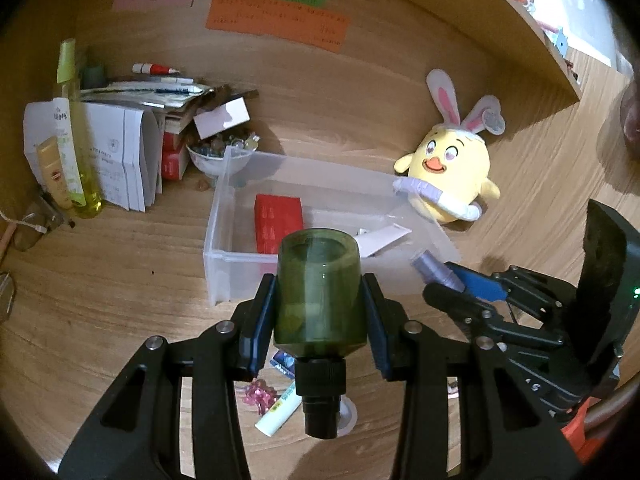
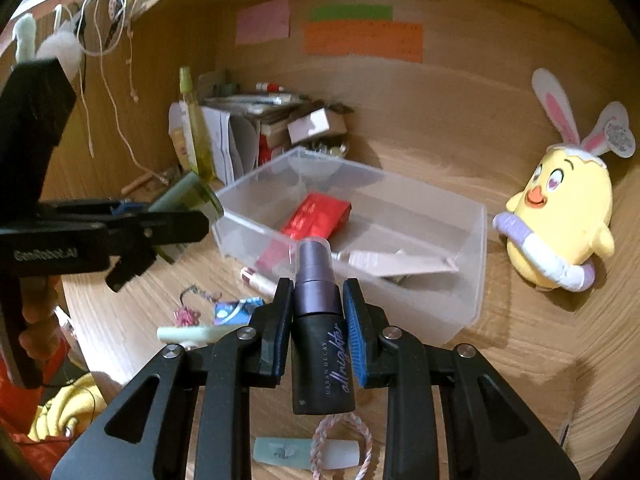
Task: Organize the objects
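The left gripper point(image 1: 320, 312) holds a green bottle point(image 1: 320, 296). The right gripper point(image 2: 318, 320) holds a spray bottle point(image 2: 320, 332). Next, both probably go into the clear box point(image 2: 472, 280).

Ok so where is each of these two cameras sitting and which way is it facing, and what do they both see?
Left wrist: sits on the left gripper, looking along its fingers at the clear bin; its jaws clamp a green bottle, and the right gripper shows at right.
Right wrist: sits on the right gripper, facing the clear bin; it clamps a black spray bottle, with the left gripper at left.
Shared: bin, red box, chick plush, wall notes.
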